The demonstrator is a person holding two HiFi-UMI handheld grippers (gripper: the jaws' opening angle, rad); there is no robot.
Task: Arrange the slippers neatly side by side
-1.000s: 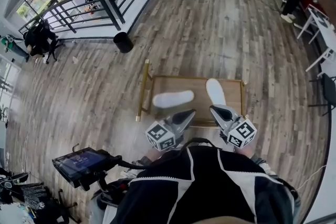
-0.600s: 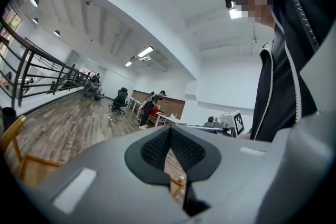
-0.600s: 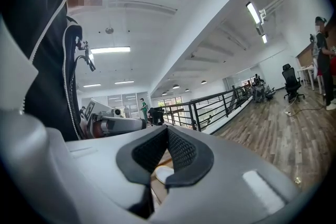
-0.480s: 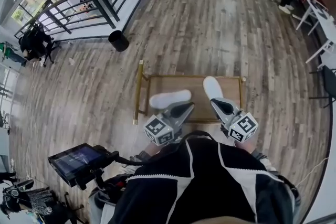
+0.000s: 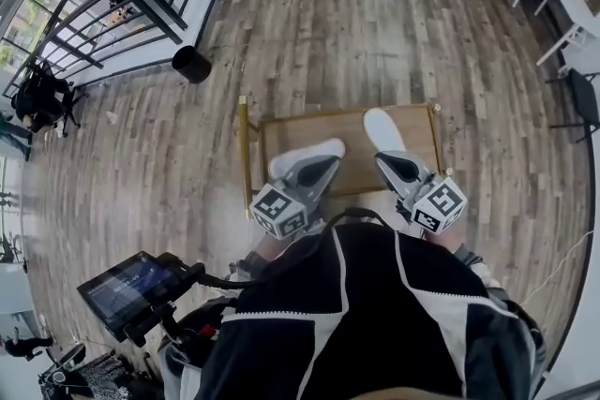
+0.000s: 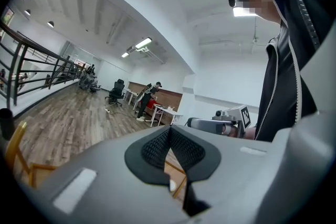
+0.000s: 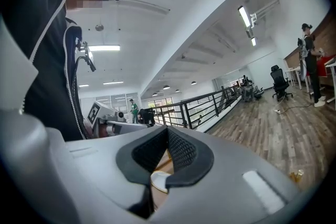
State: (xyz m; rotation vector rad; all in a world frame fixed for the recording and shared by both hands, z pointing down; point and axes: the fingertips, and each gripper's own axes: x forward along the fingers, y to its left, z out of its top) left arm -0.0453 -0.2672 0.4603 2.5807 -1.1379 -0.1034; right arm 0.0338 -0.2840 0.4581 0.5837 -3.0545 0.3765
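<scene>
While the left gripper (image 5: 325,167) and the right gripper (image 5: 386,161) hover, jaws pressed together and empty, the crosswise slipper (image 5: 312,151) and the other slipper (image 5: 380,126) seem not yet aligned.

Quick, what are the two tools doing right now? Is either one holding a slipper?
Left tool: closed, holding nothing.
Right tool: closed, holding nothing.

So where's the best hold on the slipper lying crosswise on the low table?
Probably its near long edge, about mid-length, approached from the person's side by the left gripper. The crosswise slipper lies flat on the low table, presenting that edge to the jaws, now shut.
</scene>
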